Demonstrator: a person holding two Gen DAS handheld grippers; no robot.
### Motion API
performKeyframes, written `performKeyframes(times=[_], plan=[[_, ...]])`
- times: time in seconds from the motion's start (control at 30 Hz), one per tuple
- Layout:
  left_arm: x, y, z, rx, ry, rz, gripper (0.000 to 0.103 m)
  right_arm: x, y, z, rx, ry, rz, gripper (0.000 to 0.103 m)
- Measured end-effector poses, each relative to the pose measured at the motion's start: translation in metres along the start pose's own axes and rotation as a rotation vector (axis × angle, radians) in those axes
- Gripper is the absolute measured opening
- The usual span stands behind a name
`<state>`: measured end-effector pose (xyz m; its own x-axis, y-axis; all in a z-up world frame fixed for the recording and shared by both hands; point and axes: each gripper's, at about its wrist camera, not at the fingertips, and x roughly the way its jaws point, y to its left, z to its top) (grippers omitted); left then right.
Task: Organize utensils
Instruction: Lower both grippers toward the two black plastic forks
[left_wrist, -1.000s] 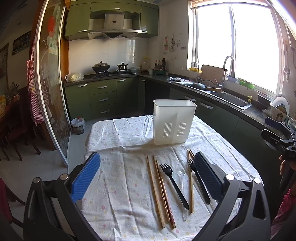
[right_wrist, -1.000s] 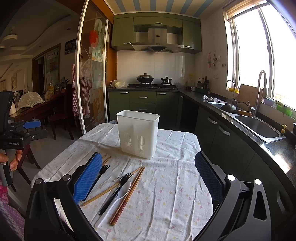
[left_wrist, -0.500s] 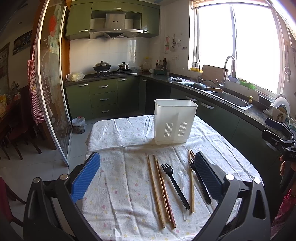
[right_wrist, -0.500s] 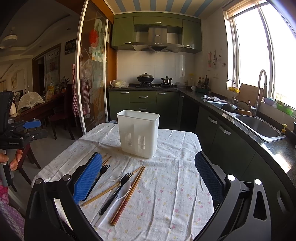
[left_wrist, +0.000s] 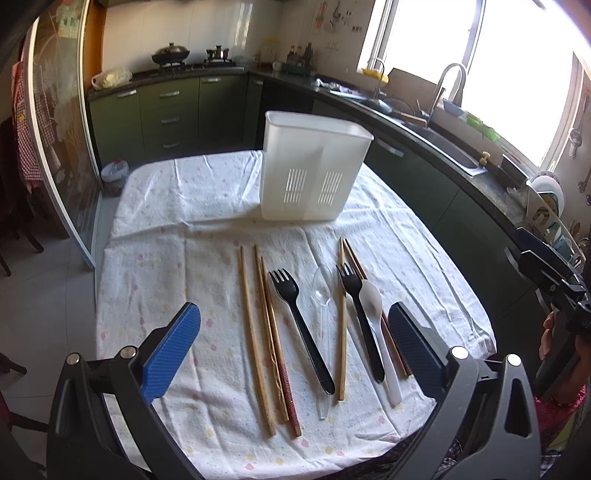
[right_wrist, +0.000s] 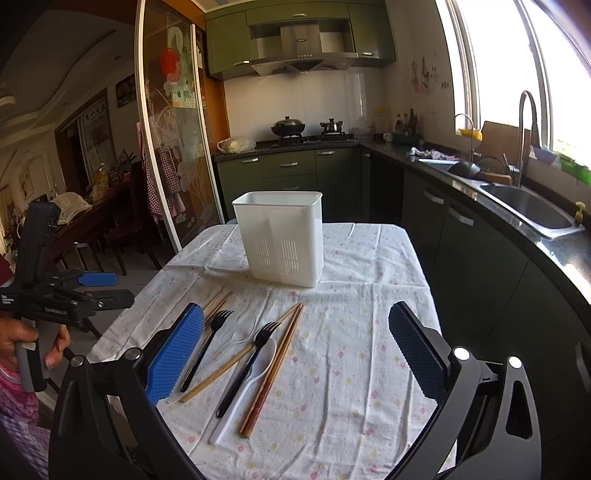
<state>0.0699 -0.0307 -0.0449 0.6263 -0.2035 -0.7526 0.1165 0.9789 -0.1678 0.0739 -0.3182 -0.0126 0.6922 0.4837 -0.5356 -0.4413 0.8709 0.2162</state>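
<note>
A white slotted utensil holder (left_wrist: 314, 166) (right_wrist: 282, 236) stands upright on the table's far half. In front of it lie wooden chopsticks (left_wrist: 255, 332) (right_wrist: 273, 365), two black plastic forks (left_wrist: 301, 325) (right_wrist: 245, 369), a clear spoon (left_wrist: 324, 317) and a white spoon (left_wrist: 380, 339) (right_wrist: 245, 387). My left gripper (left_wrist: 295, 354) is open and empty, hovering over the utensils at the near edge. My right gripper (right_wrist: 295, 362) is open and empty, above the cloth with the utensils near its left finger.
The table has a white flowered cloth (left_wrist: 177, 236) (right_wrist: 362, 332). Green kitchen cabinets, a stove and a sink counter (right_wrist: 532, 210) run behind and to the right. A glass sliding door (right_wrist: 173, 147) is at left. Each view shows the other hand-held gripper at its edge.
My left gripper has tilted down and moved closer over the utensils. My right gripper has moved a little forward and closer to the table.
</note>
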Motion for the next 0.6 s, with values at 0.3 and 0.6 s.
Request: performKeyframes(times=[0.3,0.6], plan=[[0.105,0.001,0.008,-0.117,0.304,-0.040,0.078,0.040,-0.019,-0.004,0.172,0.178,0.123,0.099],[0.140,-0.003,0.009,-0.158,0.404,-0.008,0.065,0.079,-0.002,-0.006,0.155,0.283,0.167,0.059]])
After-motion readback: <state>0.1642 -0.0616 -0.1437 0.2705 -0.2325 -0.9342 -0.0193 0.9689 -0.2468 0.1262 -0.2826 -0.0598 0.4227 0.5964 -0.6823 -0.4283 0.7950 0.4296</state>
